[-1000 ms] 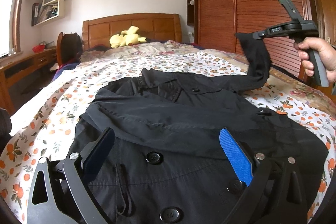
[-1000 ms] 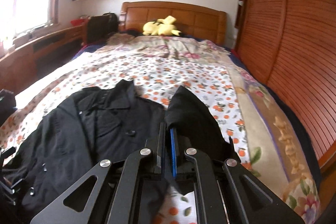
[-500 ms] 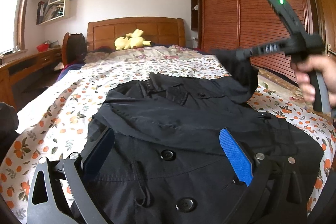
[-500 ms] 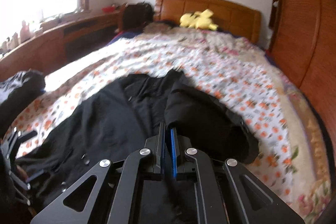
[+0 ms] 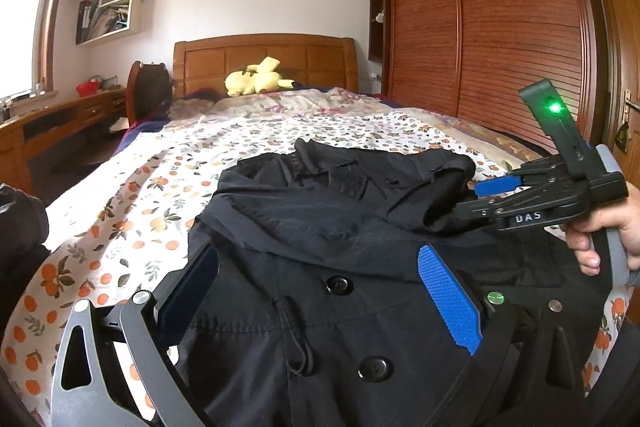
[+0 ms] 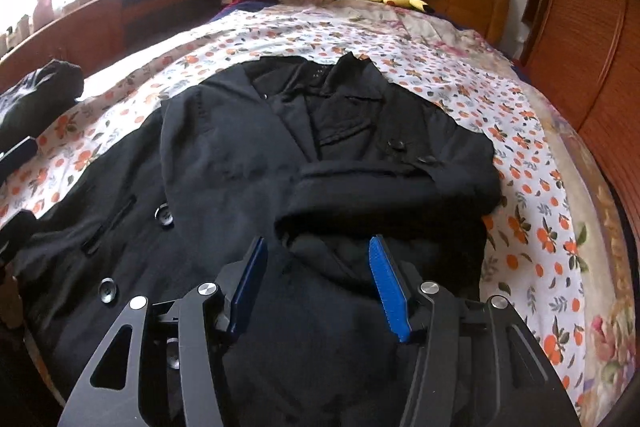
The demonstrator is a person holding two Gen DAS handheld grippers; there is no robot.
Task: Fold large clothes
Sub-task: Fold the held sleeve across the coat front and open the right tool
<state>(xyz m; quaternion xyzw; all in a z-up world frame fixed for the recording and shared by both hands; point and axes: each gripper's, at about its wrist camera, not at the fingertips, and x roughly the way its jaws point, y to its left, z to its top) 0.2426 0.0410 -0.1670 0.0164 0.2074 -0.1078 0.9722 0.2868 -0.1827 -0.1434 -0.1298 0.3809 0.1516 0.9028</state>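
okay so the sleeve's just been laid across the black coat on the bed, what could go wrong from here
The right gripper is opening with the sleeve bunched just ahead of its pads; pulling back could snag the cuff and drag the fold open. The sleeve lies rumpled across the coat, so later folds may come out lumpy. The open left gripper could catch a button.

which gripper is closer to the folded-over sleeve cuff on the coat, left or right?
Right. The right gripper sits just short of the sleeve cuff, jaws opening with nothing pinched. The left gripper is open, lower down the coat by the front buttons.
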